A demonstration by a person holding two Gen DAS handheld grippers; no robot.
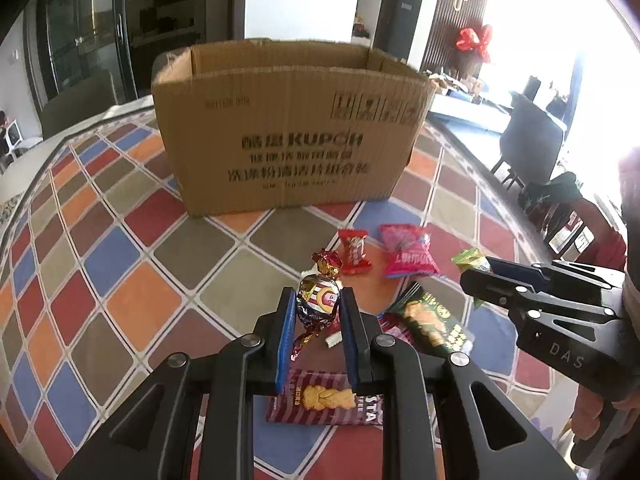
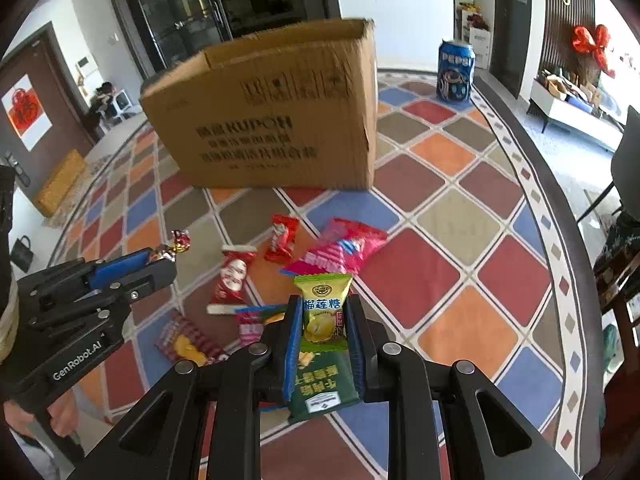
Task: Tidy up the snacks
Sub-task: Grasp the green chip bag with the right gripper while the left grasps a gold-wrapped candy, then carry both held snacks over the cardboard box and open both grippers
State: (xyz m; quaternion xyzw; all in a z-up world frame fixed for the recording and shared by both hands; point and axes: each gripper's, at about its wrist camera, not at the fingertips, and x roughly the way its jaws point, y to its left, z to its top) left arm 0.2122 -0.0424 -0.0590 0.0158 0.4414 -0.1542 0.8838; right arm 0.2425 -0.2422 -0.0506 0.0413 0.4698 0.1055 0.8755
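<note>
Cardboard box (image 1: 288,128) reads KUPCH; can (image 2: 456,72) reads PEPSI.

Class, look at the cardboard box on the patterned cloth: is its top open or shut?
Open. The cardboard box stands upright with its top flaps up, and its inner back wall shows. What it holds cannot be seen.

The cardboard box (image 1: 288,132) hides its own inside behind its near wall, its smaller print is too blurred to read, and the striped biscuit packet (image 1: 320,400) lies partly hidden under the left claw (image 1: 318,312), as does the dark green packet (image 2: 320,384) under the right claw (image 2: 323,320).
</note>
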